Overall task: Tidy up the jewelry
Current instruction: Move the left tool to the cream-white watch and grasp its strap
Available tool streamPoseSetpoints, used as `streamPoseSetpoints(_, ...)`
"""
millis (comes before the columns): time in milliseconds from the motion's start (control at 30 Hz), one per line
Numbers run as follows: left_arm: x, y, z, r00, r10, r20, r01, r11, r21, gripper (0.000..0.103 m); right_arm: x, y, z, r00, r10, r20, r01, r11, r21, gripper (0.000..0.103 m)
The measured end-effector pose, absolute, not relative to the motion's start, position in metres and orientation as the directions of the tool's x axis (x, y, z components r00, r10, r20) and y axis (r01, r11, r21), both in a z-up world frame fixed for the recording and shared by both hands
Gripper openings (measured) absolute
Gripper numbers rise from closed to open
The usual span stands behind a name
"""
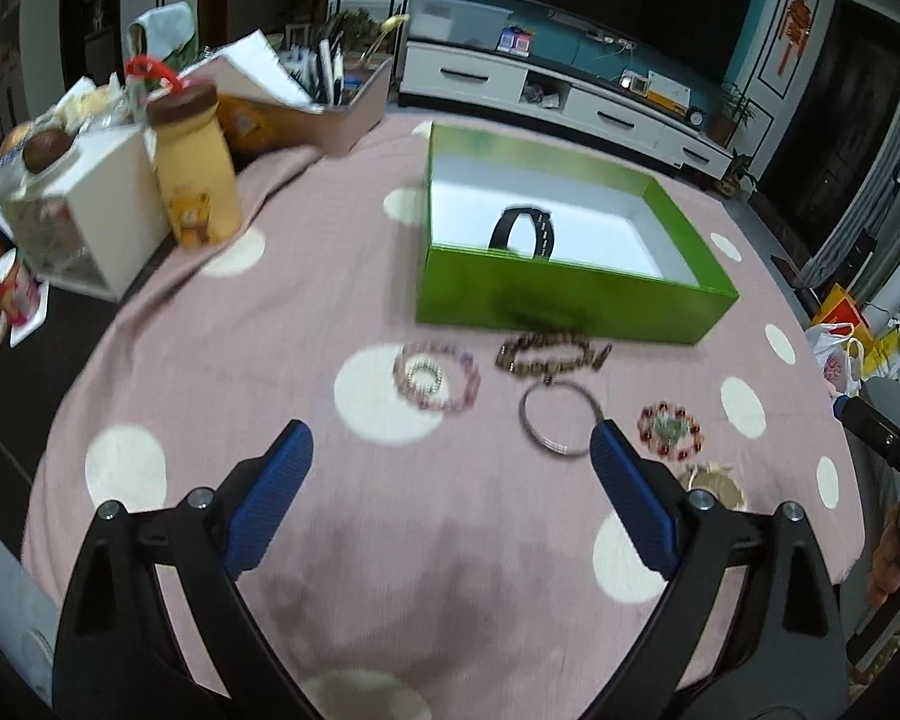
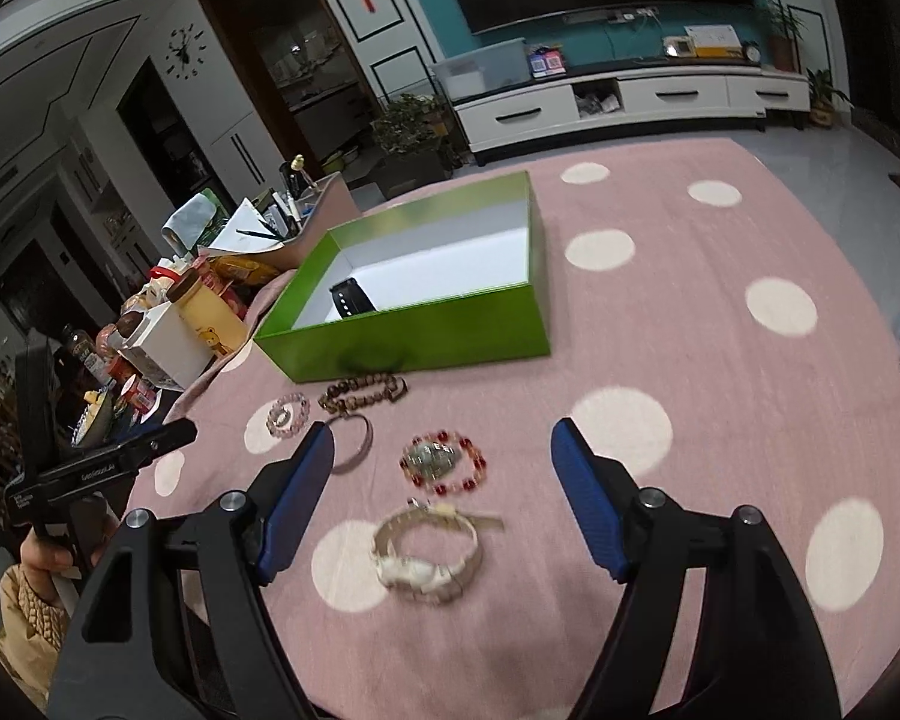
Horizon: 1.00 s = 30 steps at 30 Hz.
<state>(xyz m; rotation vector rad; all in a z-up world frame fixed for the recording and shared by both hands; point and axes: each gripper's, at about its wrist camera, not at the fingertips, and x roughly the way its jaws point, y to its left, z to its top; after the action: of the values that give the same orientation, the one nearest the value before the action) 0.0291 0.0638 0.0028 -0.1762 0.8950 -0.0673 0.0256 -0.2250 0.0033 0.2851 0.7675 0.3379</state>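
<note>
Left wrist view: the left gripper [image 1: 450, 450] hovers above the pink dotted tablecloth [image 1: 306, 312], jaws spread wide, holding nothing and touching nothing. Ahead sits the green box [image 1: 570, 294], with a black band [image 1: 522, 231] already lying on its white floor. On the cloth just near of the box lie a brown bead bracelet [image 1: 549, 354], a pink bead bracelet [image 1: 438, 375] with a small pearl ring [image 1: 424, 376] inside it, a silver bangle [image 1: 561, 417] and a red bead bracelet [image 1: 671, 429]; the view is motion-blurred. Judgement: sorting is early, one piece boxed, the rest waiting; this gripper seems between picks. Right wrist view: the right gripper [image 2: 441, 462] is likewise wide open and empty, its blue fingers [image 2: 588, 498] framing the red bead bracelet [image 2: 444, 462], with a pale metal watch [image 2: 429, 558] nearest the camera. The box [image 2: 414, 330] stands farther off, the bangle [image 2: 354, 444] and brown beads [image 2: 363, 393] to the left. Next move likely calls for lowering onto the watch or red bracelet, closing on a thin edge without dragging it, then carrying it into the box.
</note>
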Motion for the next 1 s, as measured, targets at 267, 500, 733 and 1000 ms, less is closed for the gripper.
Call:
streamPoseSetpoints(267, 0.023, 0.036, -0.011, 0.561, -0.228, -0.796, 0.049, 0.969, -0.243, 0.095, 0.009, -0.236, -0.016, 0.655, 0.379, -0.654, -0.139, 0.911, 0.388, 0.075)
streamPoseSetpoints(500, 0.032, -0.019, -0.027, 0.454, -0.348, -0.820, 0.162, 0.937, -0.308, 0.095, 0.004, -0.235, -0.023, 0.652, 0.379, -0.657, -0.136, 0.911, 0.390, 0.075)
streamPoseSetpoints(733, 0.055, -0.062, -0.046, 0.348, -0.408, -0.844, 0.200, 0.912, -0.358, 0.074, 0.003, -0.241, -0.028, 0.655, 0.375, -0.656, -0.131, 0.911, 0.391, 0.075)
streamPoseSetpoints(1000, 0.072, -0.090, -0.070, 0.247, -0.379, -0.892, 0.193, 0.921, -0.338, 0.035, 0.006, -0.248, -0.033, 0.656, 0.380, -0.652, -0.127, 0.907, 0.401, 0.075)
